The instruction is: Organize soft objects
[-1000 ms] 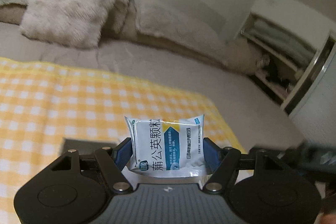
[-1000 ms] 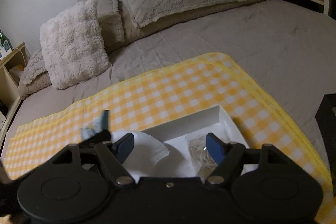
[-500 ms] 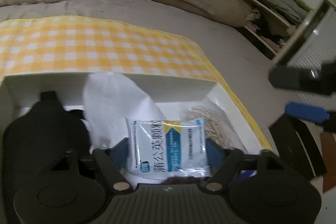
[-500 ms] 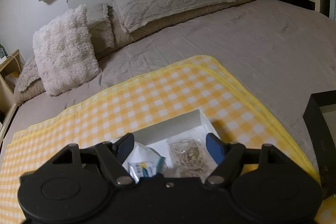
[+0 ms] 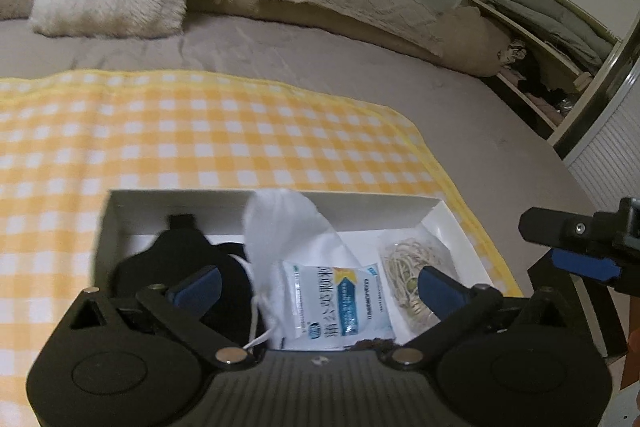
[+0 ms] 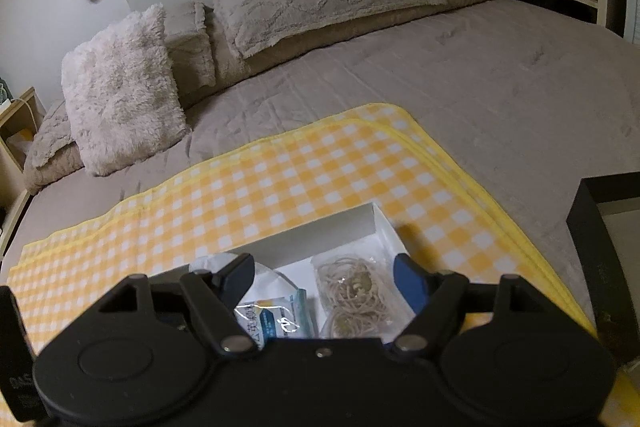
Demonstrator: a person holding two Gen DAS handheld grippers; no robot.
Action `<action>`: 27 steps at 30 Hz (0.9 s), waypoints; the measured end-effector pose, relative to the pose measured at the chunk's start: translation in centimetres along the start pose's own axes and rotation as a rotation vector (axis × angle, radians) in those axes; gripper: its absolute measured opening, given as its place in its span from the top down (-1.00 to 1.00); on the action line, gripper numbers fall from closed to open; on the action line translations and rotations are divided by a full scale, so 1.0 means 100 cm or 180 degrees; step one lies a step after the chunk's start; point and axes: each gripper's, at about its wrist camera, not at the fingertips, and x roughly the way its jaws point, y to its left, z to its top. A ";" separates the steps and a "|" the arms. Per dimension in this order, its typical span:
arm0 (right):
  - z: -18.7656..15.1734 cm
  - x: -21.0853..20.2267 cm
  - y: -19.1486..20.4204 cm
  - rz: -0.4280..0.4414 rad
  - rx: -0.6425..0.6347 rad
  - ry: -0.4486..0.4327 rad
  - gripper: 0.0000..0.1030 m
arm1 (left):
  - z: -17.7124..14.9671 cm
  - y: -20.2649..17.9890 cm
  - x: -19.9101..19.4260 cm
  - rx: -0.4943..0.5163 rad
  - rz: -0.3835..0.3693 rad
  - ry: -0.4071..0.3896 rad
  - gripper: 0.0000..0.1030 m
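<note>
Jaws on the left gripper had just been opening and stood spread wide, their blue pads clear of the sachet on both sides, so the packet lay released between them inside the white box. It rested partly on the white drawstring pouch, just beside the clear bag of rubber bands, with a dark object filling the box's left part. The right gripper hung above the same box with its jaws apart and nothing between the pads.

To finish the release well, the left hand would probably do best to lift straight back along its own line, keeping the pads spread so neither edge of the sachet catches and tips out. The pouch's cord lay close under the left jaw and could snag; a clean rise would avoid that.

The sachet was a flat, glossy film packet, printed blue and yellow, with crimped edges, likely slippery and light. The pouch looked like soft, matte woven cloth, slumped in a peak. The bag of rubber bands was thin, crinkled plastic over a loose tan tangle. The box was stiff, smooth card with low upright walls, sitting on a yellow checked cloth over the grey bedcover, with a shaggy pillow beyond.
</note>
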 end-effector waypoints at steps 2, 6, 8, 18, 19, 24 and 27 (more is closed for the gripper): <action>-0.001 -0.006 0.003 0.0012 -0.0023 -0.0017 -0.50 | 0.000 0.002 -0.011 0.0009 0.0061 -0.0022 -1.00; -0.004 -0.020 0.008 0.0024 -0.0089 -0.0067 -0.51 | 0.001 0.004 -0.034 0.0034 0.0189 -0.0081 -1.00; -0.004 -0.029 0.011 0.0056 -0.0112 -0.0110 -0.52 | 0.001 0.005 -0.048 0.0043 0.0246 -0.0121 -1.00; -0.013 -0.077 0.031 0.0145 -0.0489 -0.0268 -0.74 | -0.009 0.012 -0.114 0.0175 0.0543 -0.0279 -1.00; -0.013 -0.082 0.032 0.0127 -0.0507 -0.0278 -0.82 | -0.010 0.012 -0.120 0.0181 0.0587 -0.0296 -1.00; -0.018 -0.108 0.034 0.0160 -0.0547 -0.0380 -0.95 | -0.017 0.013 -0.155 0.0212 0.0671 -0.0401 -1.00; -0.022 -0.122 0.033 0.0120 -0.0579 -0.0450 -1.00 | -0.022 0.012 -0.174 0.0274 0.0735 -0.0449 -1.00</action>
